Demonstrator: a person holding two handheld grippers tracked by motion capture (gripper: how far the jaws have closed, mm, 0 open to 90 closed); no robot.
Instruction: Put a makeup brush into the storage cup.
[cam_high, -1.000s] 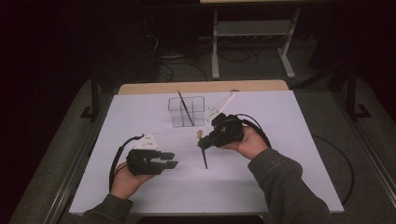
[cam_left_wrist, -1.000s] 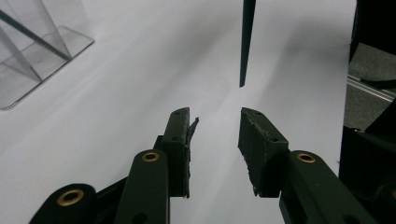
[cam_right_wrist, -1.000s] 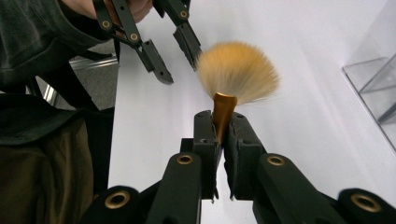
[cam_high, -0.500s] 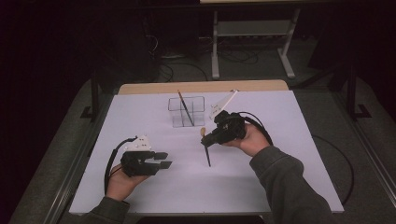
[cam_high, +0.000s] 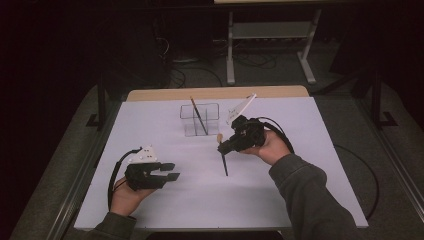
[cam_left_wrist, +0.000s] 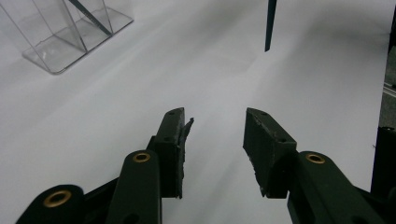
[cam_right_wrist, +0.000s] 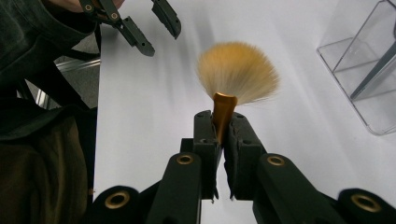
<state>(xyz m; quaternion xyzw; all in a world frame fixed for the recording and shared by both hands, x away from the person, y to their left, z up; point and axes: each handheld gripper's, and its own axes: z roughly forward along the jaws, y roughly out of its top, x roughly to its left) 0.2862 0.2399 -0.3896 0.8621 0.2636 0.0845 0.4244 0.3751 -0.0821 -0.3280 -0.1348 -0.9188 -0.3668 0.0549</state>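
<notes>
My right gripper (cam_high: 226, 145) is shut on the gold ferrule of a fan brush (cam_right_wrist: 238, 70), just under its tan bristles. The brush's dark handle (cam_high: 224, 164) hangs down toward the white table cover, and its tip (cam_left_wrist: 270, 25) shows in the left gripper view. My left gripper (cam_high: 170, 171) sits at the front left, apart from the brush. Its jaws have just been opening and nothing is between them (cam_left_wrist: 215, 119). From the right gripper view, the left gripper (cam_right_wrist: 161, 25) shows farther off, jaws apart.
A clear acrylic holder (cam_high: 212, 112) stands at the back middle with another dark-handled brush (cam_high: 196, 112) leaning in it. The holder (cam_left_wrist: 60, 37) is ahead-left of the left gripper and at the right edge (cam_right_wrist: 359, 70) for the right one. The white cover (cam_high: 300, 130) spans the table.
The left gripper's jaws stand wider apart than a second ago. The right gripper and its brush have shifted slightly to the right.
</notes>
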